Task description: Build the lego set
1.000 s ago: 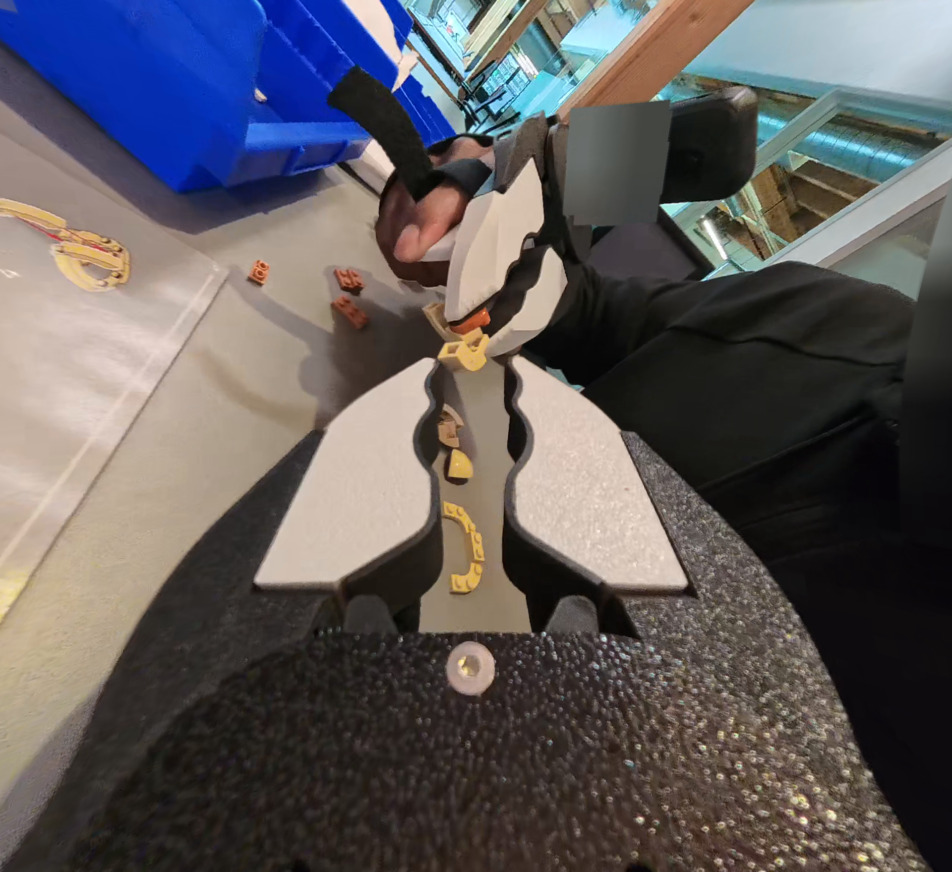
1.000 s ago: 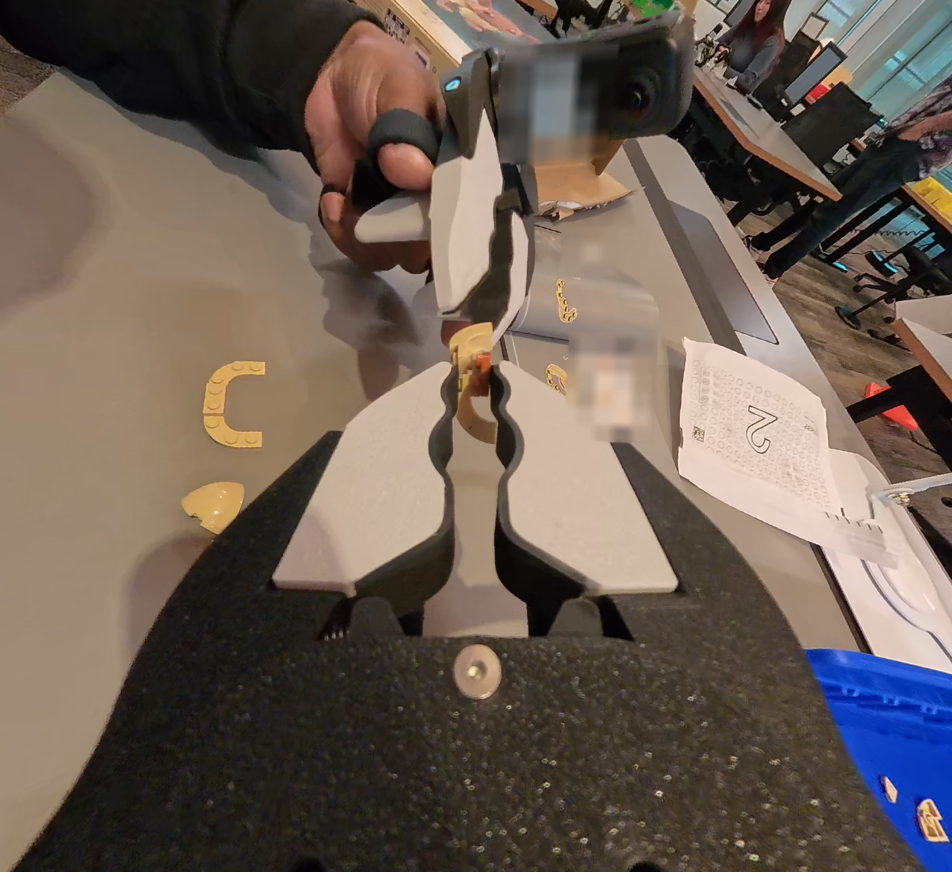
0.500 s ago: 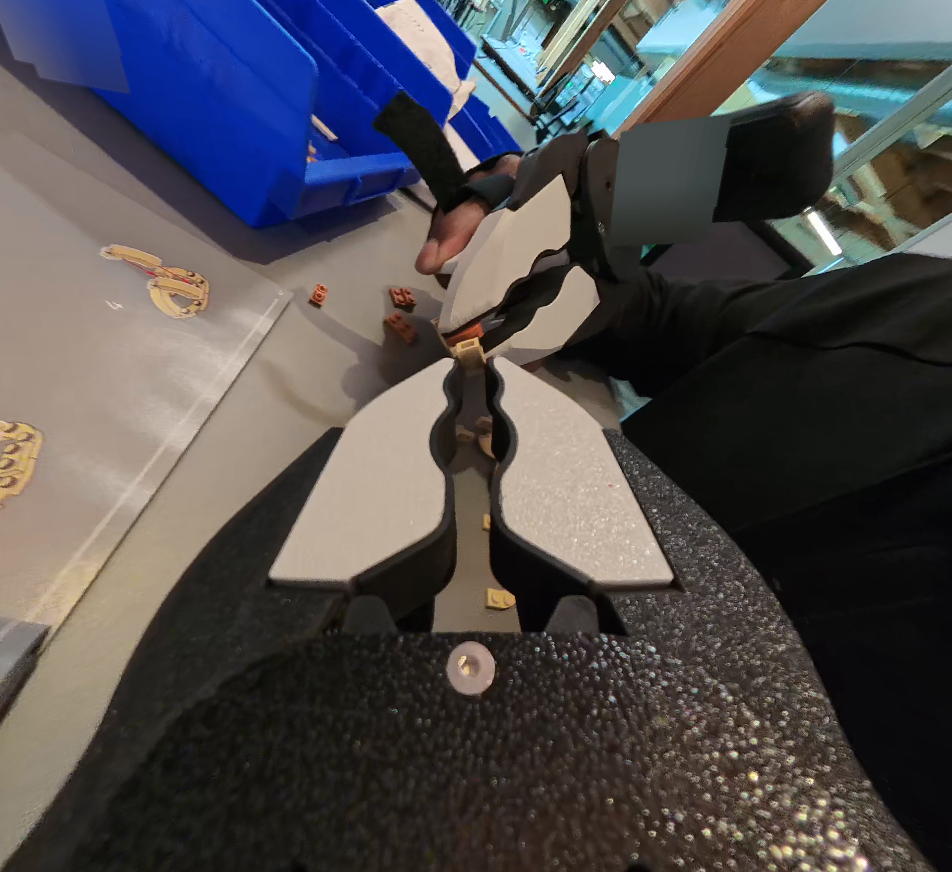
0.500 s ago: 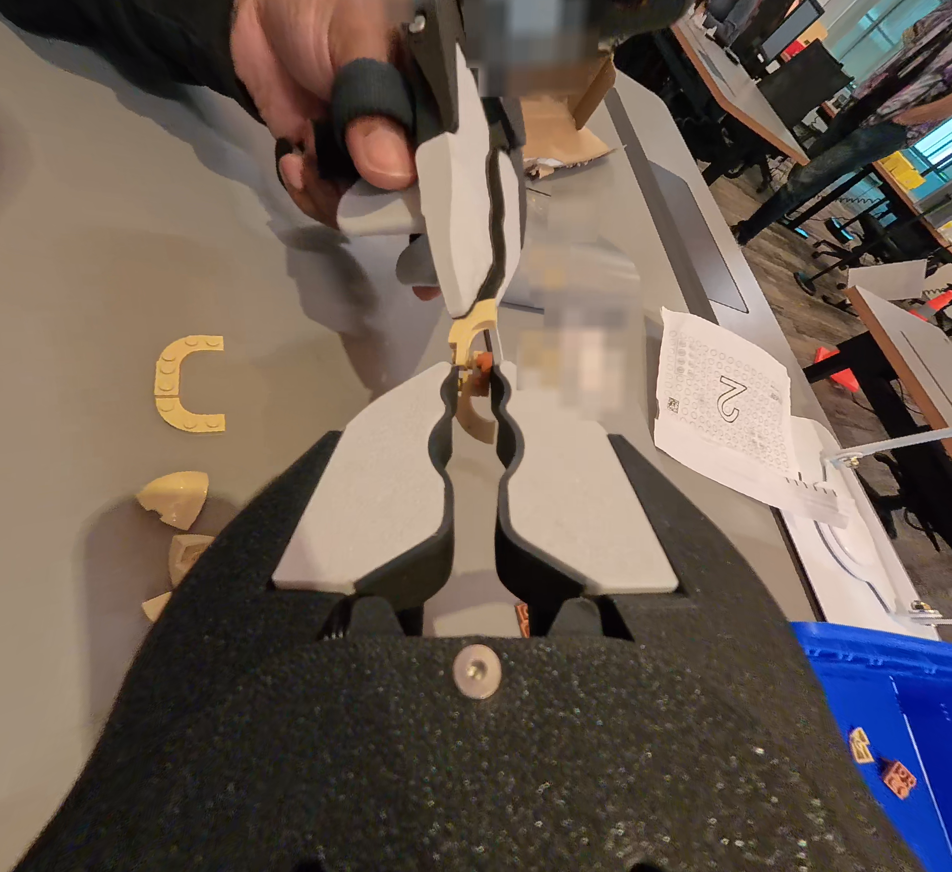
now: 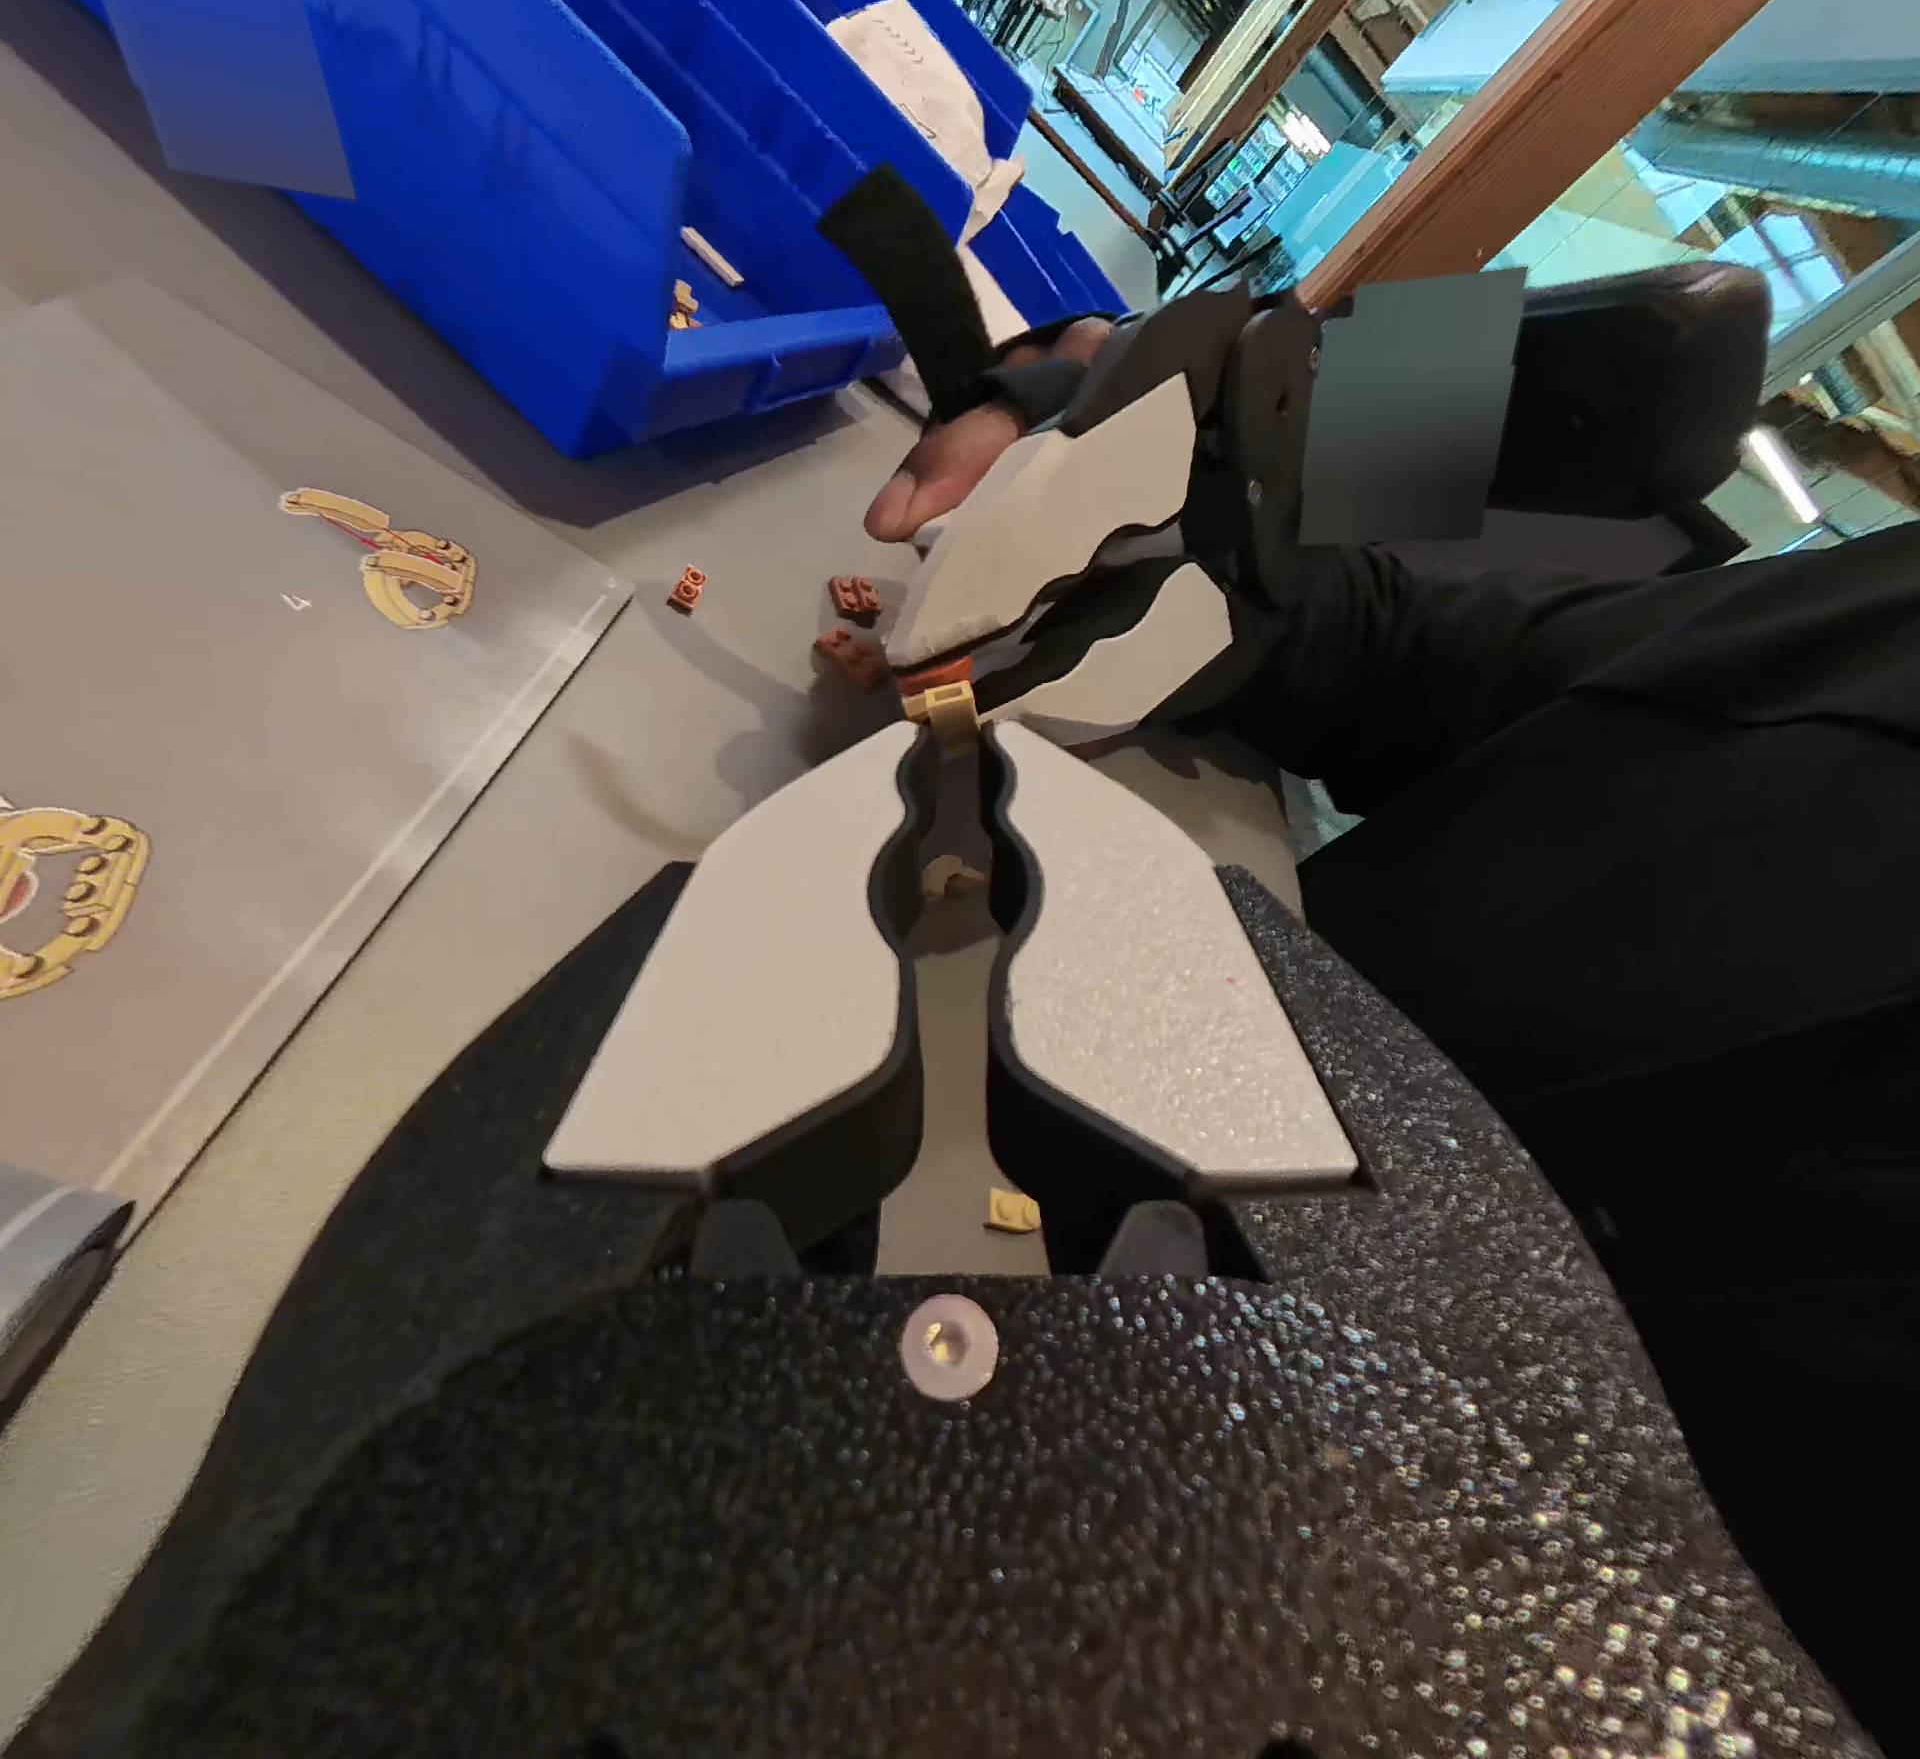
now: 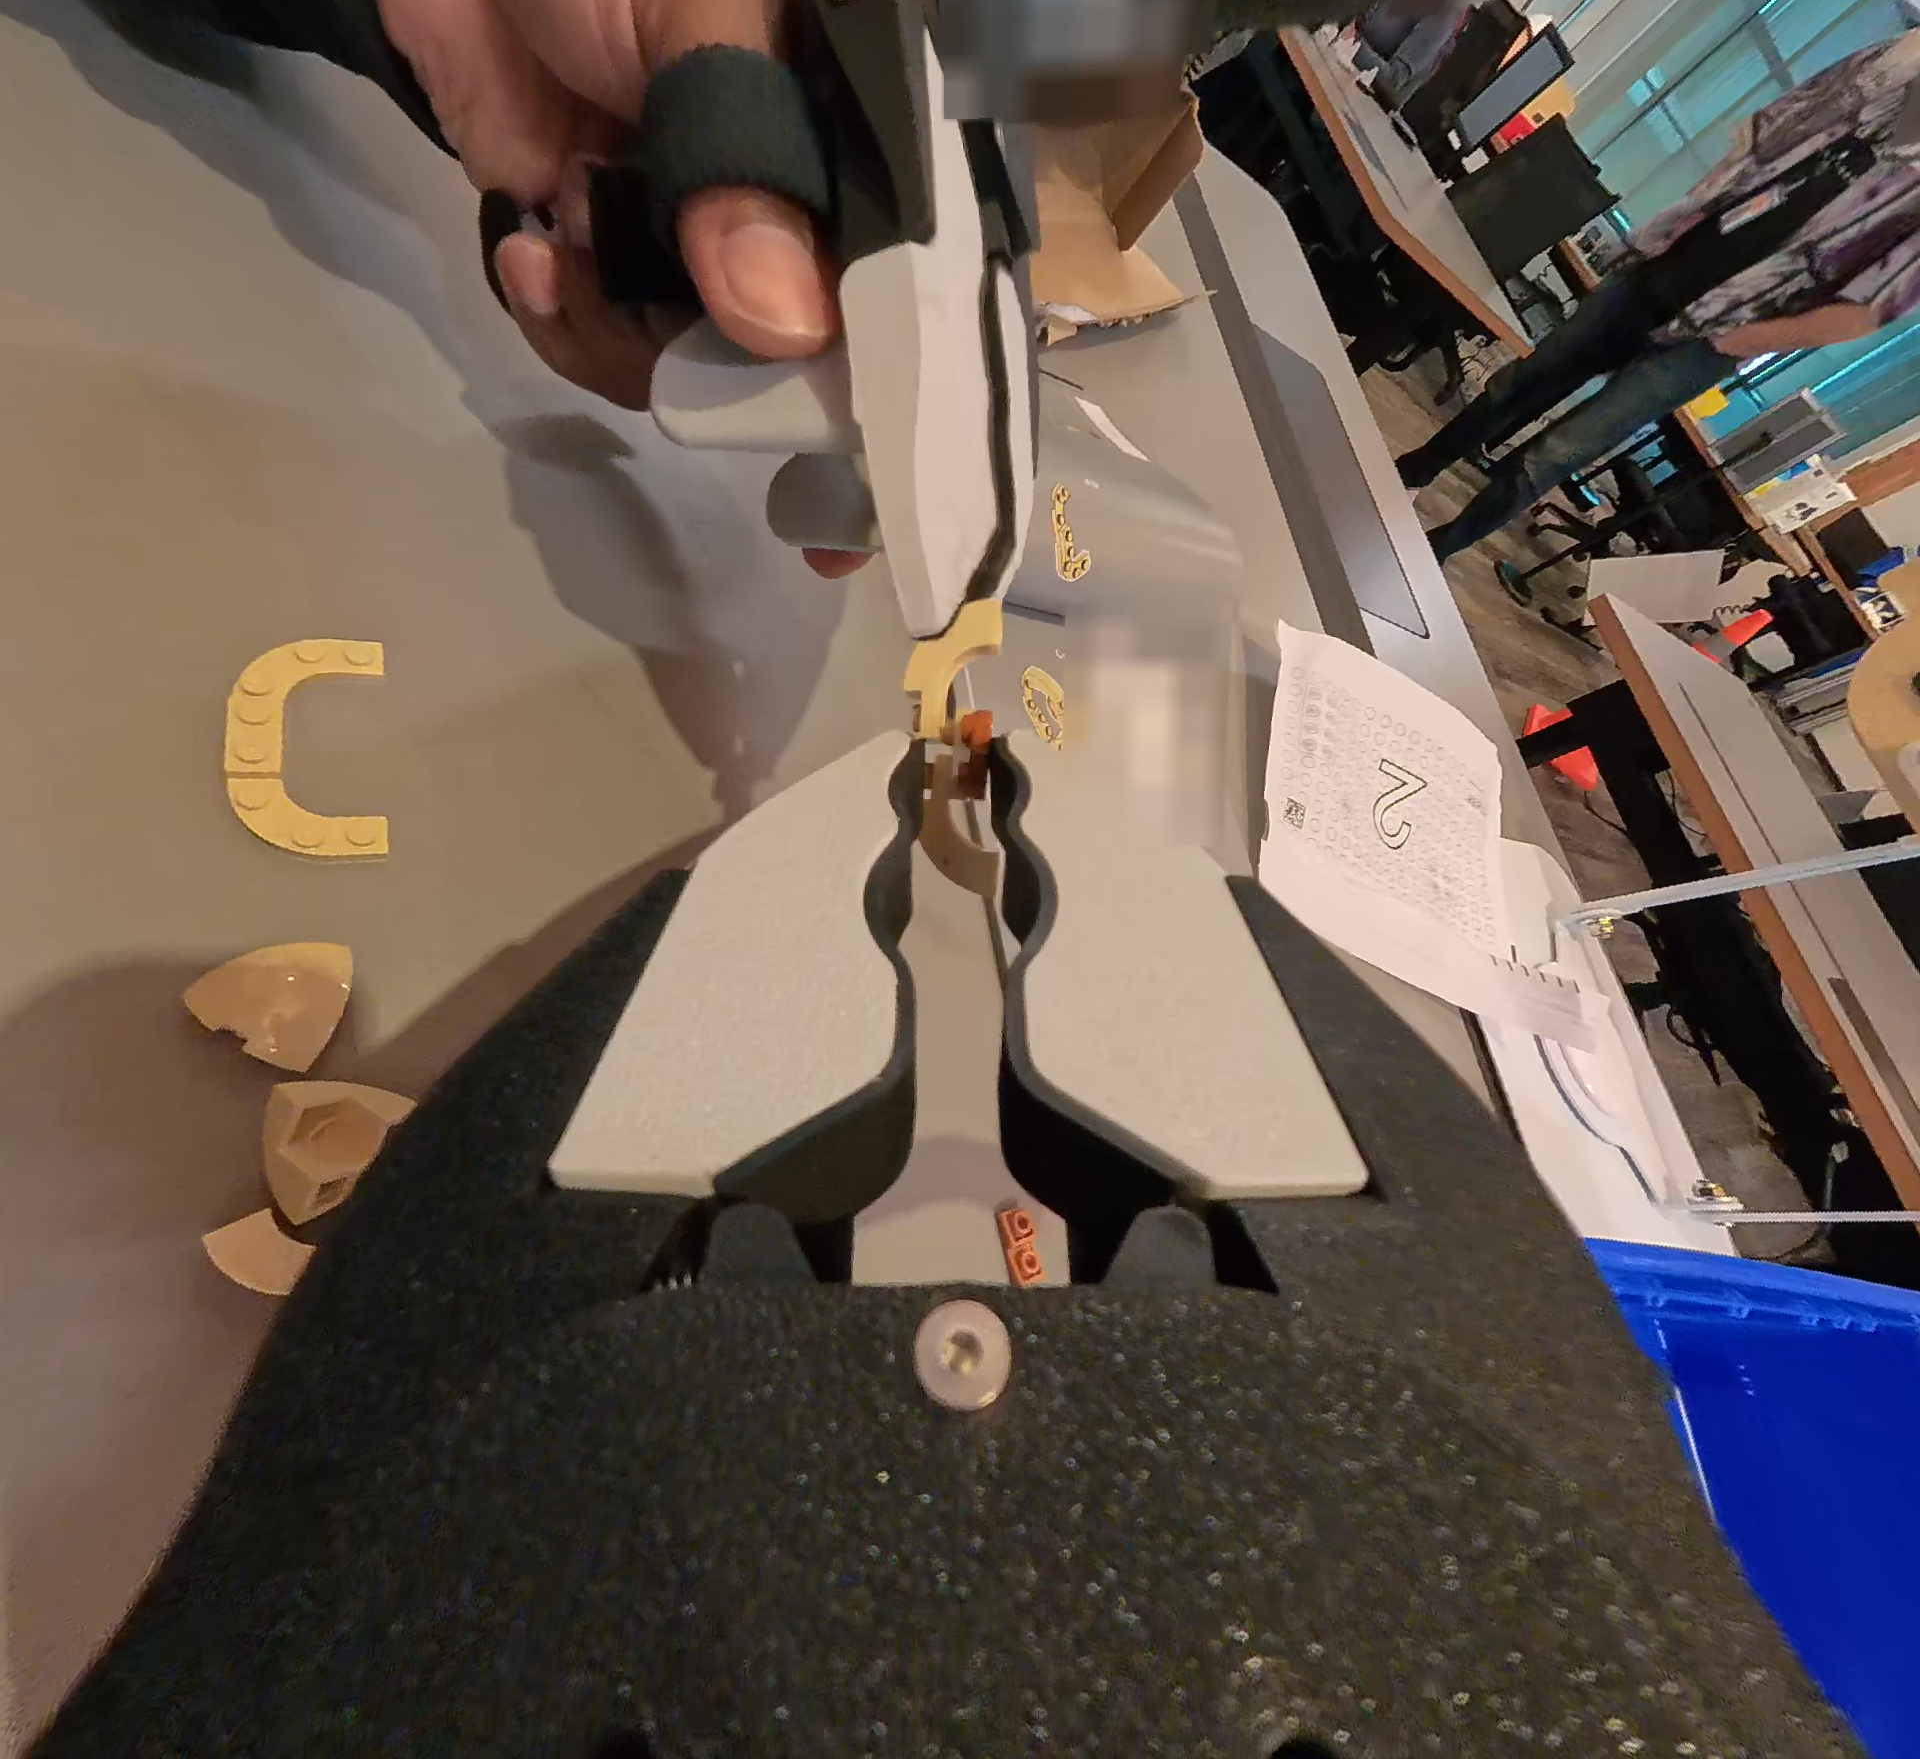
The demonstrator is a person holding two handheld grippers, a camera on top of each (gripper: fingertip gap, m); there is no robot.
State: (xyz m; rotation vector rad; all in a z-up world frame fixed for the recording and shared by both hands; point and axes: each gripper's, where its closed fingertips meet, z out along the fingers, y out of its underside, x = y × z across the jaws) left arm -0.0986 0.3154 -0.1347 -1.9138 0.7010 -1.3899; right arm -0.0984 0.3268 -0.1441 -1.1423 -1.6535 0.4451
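Note:
My left gripper (image 5: 943, 730) is shut on a tan curved lego piece (image 5: 940, 703) and holds it above the grey table (image 5: 665, 774). My right gripper (image 6: 956, 755) is shut on a small brown brick (image 6: 975, 753). The two grippers meet tip to tip, and the brown brick (image 5: 940, 667) touches the tan piece (image 6: 951, 660). In the right wrist view the left gripper (image 6: 951, 620) comes down from above, held by a hand. In the left wrist view the right gripper (image 5: 925, 660) comes in from the upper right.
Blue bins (image 5: 520, 151) stand at the back, and one blue bin (image 6: 1787, 1397) is near my right gripper. An instruction sheet (image 5: 260, 670) lies at the left. Loose brown bricks (image 5: 857, 597), a tan C-shaped plate (image 6: 301, 743), tan dome pieces (image 6: 275, 997) and a printed paper (image 6: 1382, 795) lie on the table. Both grippers' tips are close together, under 4 cm apart.
Both grippers kept their pieces and stayed tip to tip. The left gripper now looms closer and steeper in the right wrist view; both views have shifted over the table.

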